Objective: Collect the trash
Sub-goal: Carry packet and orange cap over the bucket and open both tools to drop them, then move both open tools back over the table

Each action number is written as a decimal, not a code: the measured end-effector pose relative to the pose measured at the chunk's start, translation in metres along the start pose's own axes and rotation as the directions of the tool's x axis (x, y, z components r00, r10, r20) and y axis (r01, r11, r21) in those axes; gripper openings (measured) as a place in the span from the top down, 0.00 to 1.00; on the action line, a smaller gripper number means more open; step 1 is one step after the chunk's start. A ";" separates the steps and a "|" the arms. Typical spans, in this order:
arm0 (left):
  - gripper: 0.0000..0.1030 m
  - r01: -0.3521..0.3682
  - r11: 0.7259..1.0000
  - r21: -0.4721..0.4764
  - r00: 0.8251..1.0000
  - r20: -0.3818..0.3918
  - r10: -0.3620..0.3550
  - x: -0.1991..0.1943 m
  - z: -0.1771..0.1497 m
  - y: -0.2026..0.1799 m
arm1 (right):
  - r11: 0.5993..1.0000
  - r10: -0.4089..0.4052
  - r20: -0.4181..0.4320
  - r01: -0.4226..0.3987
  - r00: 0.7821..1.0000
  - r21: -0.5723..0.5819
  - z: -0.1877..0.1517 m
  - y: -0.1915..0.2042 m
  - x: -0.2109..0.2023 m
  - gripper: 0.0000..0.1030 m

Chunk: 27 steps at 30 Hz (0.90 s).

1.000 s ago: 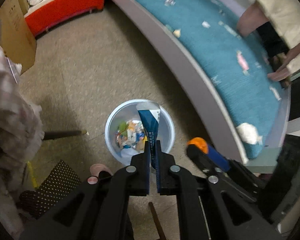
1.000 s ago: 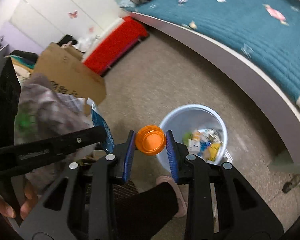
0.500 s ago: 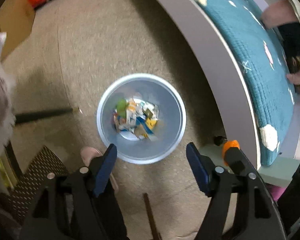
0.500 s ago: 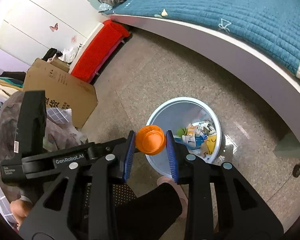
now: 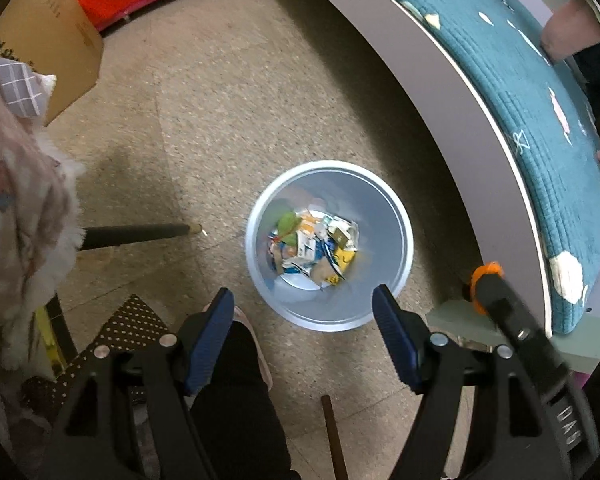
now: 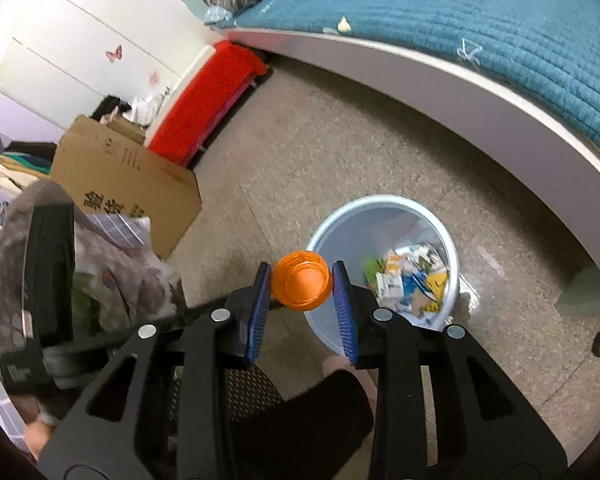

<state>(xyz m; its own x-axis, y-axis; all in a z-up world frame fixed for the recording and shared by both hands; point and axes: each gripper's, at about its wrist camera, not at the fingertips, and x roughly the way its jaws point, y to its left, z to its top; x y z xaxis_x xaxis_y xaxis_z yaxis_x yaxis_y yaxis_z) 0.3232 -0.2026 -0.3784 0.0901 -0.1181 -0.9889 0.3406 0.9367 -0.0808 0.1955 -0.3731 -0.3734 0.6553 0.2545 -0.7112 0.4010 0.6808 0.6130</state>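
Note:
A pale blue trash bin (image 5: 396, 216) stands on the floor beside the bed, with several paper and wrapper scraps (image 5: 316, 248) at its bottom. My left gripper (image 5: 302, 304) is open and empty, held above the bin's near rim. My right gripper (image 6: 302, 284) is shut on an orange bottle cap (image 6: 302, 286), held above and just left of the bin (image 6: 332, 220). The orange cap and the right gripper also show in the left wrist view (image 5: 486, 276), to the right of the bin.
A bed with a teal quilt (image 5: 540, 92) and grey frame (image 5: 432, 80) curves along the right. A cardboard box (image 6: 120, 176) and a red bench (image 6: 204, 104) stand at the far left. A chair leg (image 5: 136, 234), clothing (image 5: 16, 184) and the person's slippered foot (image 5: 252, 332) are close by.
My left gripper has opened and let go of the blue and white wrapper, which is now in the bin. The right gripper, still holding the cap, has moved closer to the bin.

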 end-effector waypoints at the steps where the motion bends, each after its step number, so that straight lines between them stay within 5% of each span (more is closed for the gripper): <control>1: 0.32 -0.003 1.000 -0.006 1.000 0.002 0.003 -0.002 -0.001 0.001 | 1.000 0.000 0.010 0.000 1.000 -0.007 0.003 0.001 0.000 0.44; 11: 0.30 0.068 0.998 0.016 0.997 0.021 -0.068 -0.027 -0.022 -0.020 | 0.995 -0.093 0.106 0.097 0.990 -0.030 0.007 0.008 -0.052 0.39; 16: 0.31 0.130 0.991 0.045 0.984 0.116 -0.134 -0.078 -0.032 -0.037 | 0.997 -0.035 0.185 0.046 0.982 -0.054 0.012 0.018 -0.109 0.39; 20: 0.31 0.139 0.985 0.098 0.956 0.247 -0.160 -0.141 -0.044 -0.045 | 0.995 0.010 0.257 0.016 0.966 -0.101 0.010 0.041 -0.151 0.39; 27: 0.30 0.065 0.982 0.178 0.869 0.474 -0.143 -0.256 -0.074 -0.023 | 0.968 0.155 0.317 -0.080 0.936 -0.237 -0.002 0.113 -0.207 0.37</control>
<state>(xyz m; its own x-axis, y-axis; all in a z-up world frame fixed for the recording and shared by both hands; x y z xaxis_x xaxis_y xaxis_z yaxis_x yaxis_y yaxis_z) 0.2228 -0.1697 -0.1324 0.4728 -0.3931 -0.7887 0.5067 0.8535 -0.1216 0.1042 -0.3477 -0.1574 0.8782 0.1257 -0.4614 0.1840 0.8016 0.5688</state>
